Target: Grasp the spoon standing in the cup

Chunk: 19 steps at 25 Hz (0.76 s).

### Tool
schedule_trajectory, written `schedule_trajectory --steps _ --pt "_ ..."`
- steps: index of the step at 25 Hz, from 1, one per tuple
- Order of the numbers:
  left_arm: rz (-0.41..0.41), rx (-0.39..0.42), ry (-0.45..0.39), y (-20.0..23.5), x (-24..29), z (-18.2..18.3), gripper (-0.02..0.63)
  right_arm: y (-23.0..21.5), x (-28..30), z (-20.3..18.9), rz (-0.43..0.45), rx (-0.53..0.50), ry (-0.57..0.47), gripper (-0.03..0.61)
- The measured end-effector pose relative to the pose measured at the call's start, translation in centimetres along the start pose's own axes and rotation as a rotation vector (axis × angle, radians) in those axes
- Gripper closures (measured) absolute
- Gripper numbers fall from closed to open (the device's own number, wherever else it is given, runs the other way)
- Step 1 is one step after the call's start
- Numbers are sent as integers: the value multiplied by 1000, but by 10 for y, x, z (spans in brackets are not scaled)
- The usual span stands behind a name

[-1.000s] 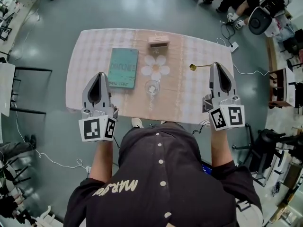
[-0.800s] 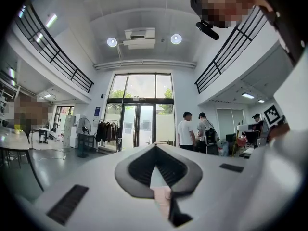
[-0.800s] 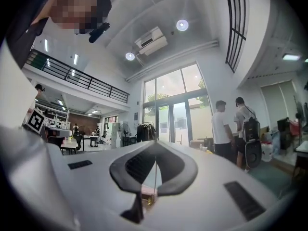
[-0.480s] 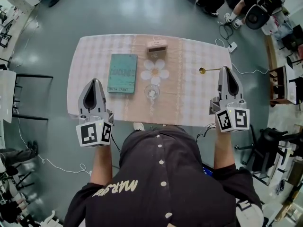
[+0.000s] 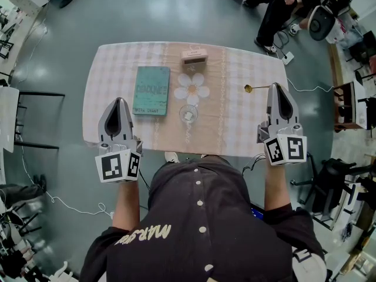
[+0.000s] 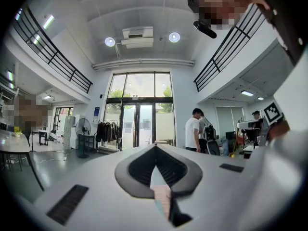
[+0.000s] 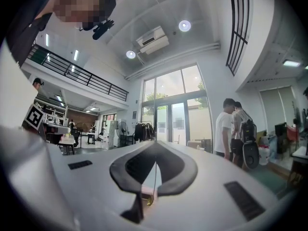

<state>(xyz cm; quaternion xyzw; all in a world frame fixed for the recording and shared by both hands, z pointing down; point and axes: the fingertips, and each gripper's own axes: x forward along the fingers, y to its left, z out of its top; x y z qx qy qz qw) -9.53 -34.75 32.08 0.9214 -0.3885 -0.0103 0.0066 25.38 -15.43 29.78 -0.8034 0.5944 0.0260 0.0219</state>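
Checked table (image 5: 117, 63) fills mid-frame, with the glass cup (image 5: 188, 113) at its centre. The spoon (image 5: 256, 87) is outside it at upper right, clamped sideways in the right gripper (image 5: 277, 88). Left gripper (image 5: 118, 102), lower left, is pinched together on nothing.

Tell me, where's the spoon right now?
Head view: the spoon juts left from the shut right gripper, above the right end of the table, far from the cup.

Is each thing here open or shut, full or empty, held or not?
Right gripper: shut on the spoon.
Spoon: held sideways by its handle, out of the cup.
Cup: upright, empty.
Book: closed, lying flat.
Left gripper: shut, holding nothing.
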Motion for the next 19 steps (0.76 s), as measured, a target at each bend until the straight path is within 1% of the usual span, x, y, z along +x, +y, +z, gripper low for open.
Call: schedule_trajectory --steps 19 --pt "-11 2 7 -5 -5 -4 604 7 0 -8 14 0 13 572"
